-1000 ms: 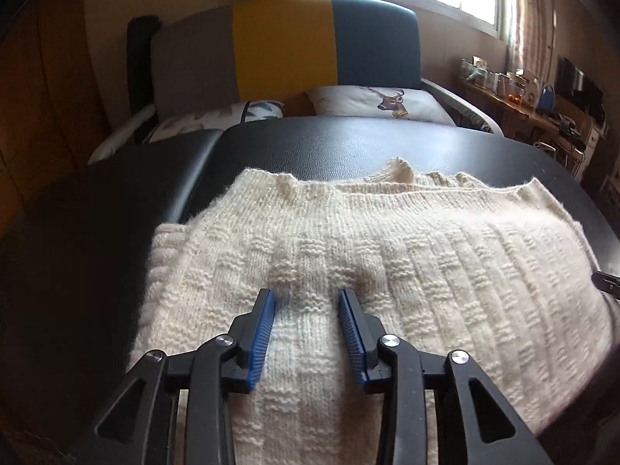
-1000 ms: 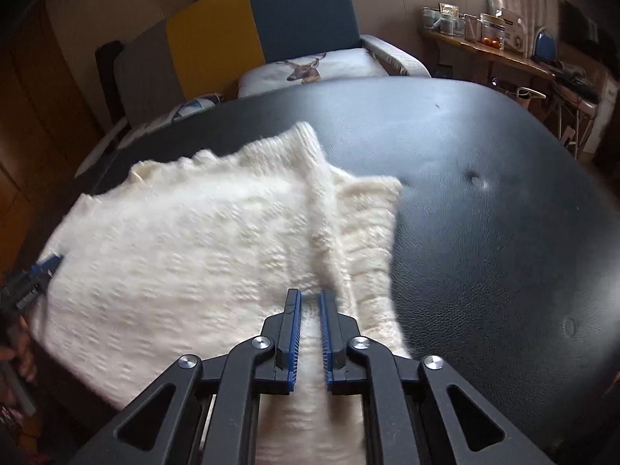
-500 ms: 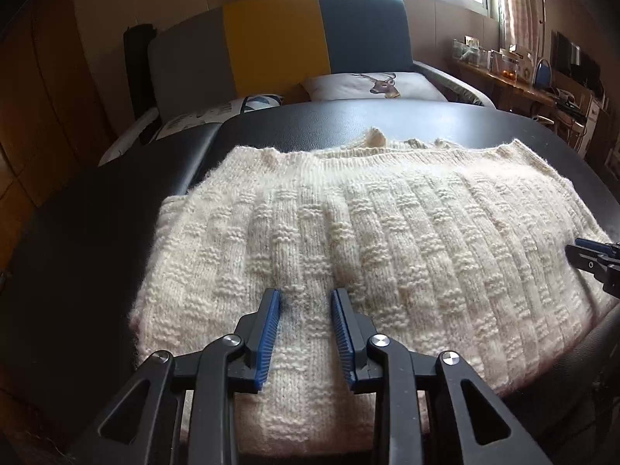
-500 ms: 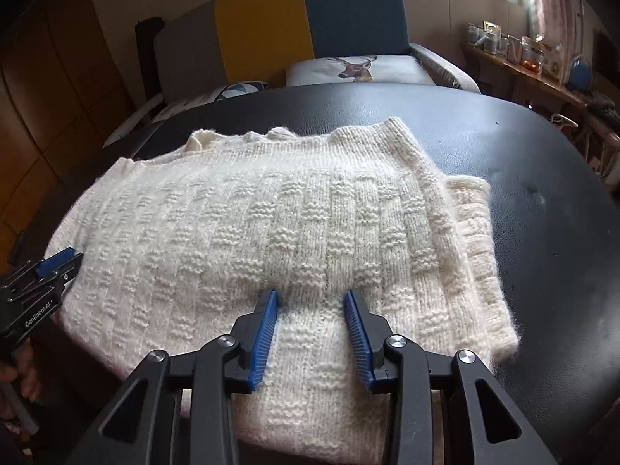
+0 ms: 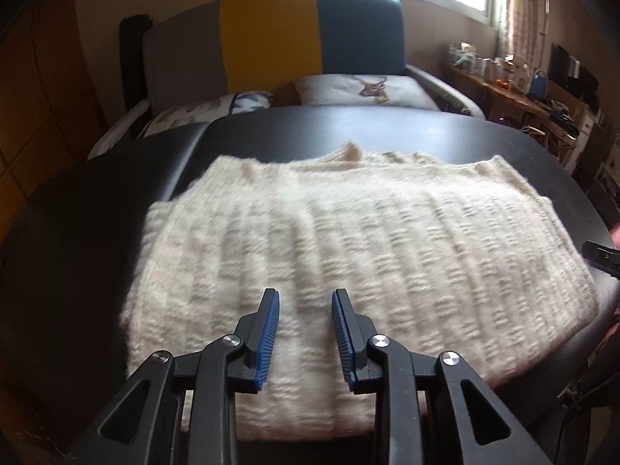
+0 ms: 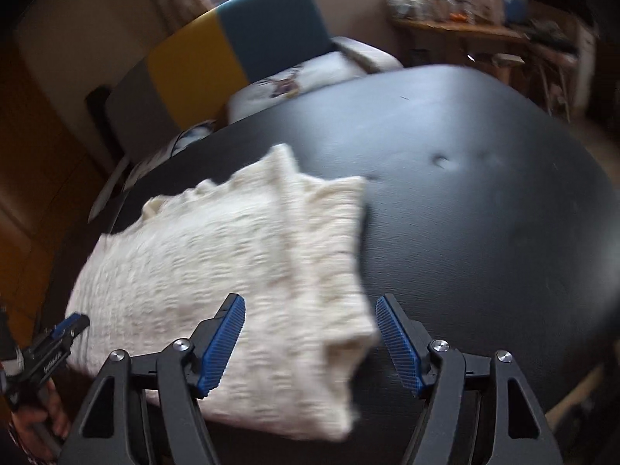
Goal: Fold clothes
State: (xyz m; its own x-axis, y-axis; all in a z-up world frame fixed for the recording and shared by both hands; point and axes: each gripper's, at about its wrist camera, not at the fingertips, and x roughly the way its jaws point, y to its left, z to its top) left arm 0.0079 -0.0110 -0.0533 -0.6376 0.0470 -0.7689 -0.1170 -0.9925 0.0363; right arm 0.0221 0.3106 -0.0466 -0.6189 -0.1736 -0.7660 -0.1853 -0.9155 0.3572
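Note:
A cream knitted sweater (image 5: 348, 255) lies folded into a rectangle on the black padded table (image 5: 348, 131). My left gripper (image 5: 305, 298) hovers open over the sweater's near edge, nothing between its blue pads. In the right wrist view the sweater (image 6: 232, 263) is blurred, its right near corner lying between the widely open fingers of my right gripper (image 6: 310, 306). The right gripper's tip (image 5: 600, 256) shows at the left wrist view's right edge. The left gripper (image 6: 58, 339), held by a hand, shows at the lower left of the right wrist view.
A sofa with grey, yellow and teal back panels (image 5: 271, 38) and deer-print cushions (image 5: 364, 89) stands behind the table. A cluttered wooden shelf (image 5: 503, 77) runs along the right wall under the window. Bare black table surface (image 6: 484, 213) stretches right of the sweater.
The right gripper opened from nearly shut to wide and swung right, to the sweater's right near corner. The left gripper stayed open and drew back slightly from the sweater.

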